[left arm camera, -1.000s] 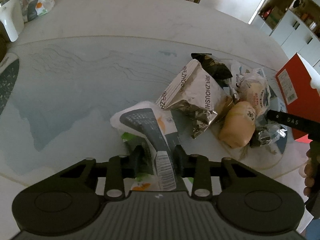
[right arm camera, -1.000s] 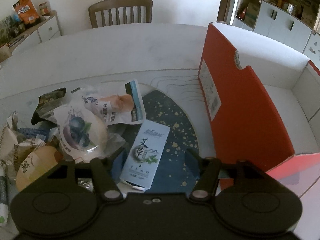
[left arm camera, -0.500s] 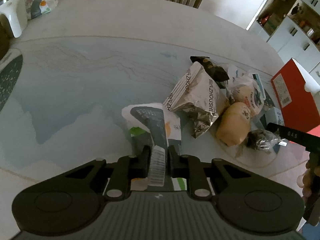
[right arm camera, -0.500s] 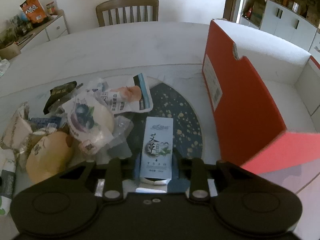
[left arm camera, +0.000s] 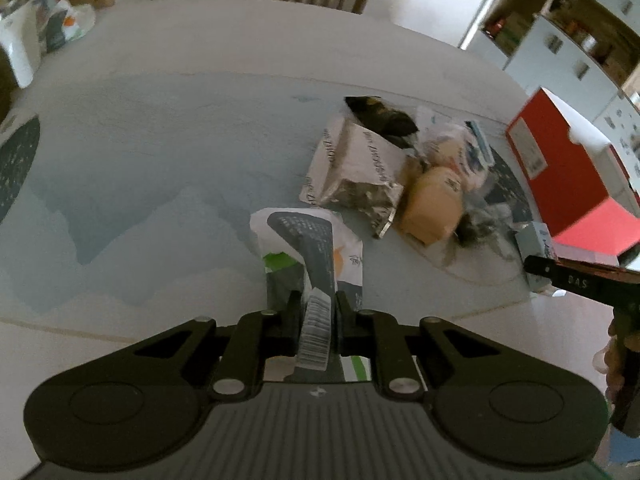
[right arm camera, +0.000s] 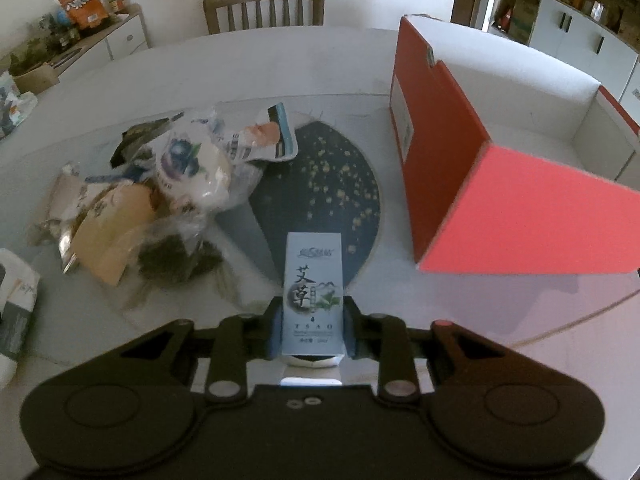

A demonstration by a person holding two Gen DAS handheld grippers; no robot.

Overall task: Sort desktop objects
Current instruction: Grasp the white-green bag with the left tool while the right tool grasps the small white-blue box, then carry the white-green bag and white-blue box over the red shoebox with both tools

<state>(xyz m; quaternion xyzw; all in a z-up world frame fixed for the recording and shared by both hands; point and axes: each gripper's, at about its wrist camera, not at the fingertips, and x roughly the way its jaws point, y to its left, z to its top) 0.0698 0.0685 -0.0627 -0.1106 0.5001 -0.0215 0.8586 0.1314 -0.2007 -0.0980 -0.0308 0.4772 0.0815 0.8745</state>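
My left gripper (left arm camera: 316, 308) is shut on a white, grey and green snack bag (left arm camera: 308, 244), held above the table. My right gripper (right arm camera: 312, 316) is shut on a pale blue carton (right arm camera: 314, 280) with Chinese characters, lifted over the dark speckled mat (right arm camera: 320, 188). A pile of snack packets lies on the table: a silver bag (left arm camera: 356, 168), a tan bun packet (left arm camera: 432, 204) and a blueberry bun packet (right arm camera: 188, 168). A red open box (right arm camera: 480, 168) with a white inside stands to the right of the carton.
A wooden chair (right arm camera: 264, 4) stands at the table's far side. A white appliance (left arm camera: 16, 52) and bags sit at the far left. Cabinets (right arm camera: 580, 28) line the right wall. The right gripper's body (left arm camera: 580, 280) shows at the left view's right edge.
Both grippers closed on their items and lifted them: the left on the snack bag, the right on the blue carton. The views pulled back and up from the table.
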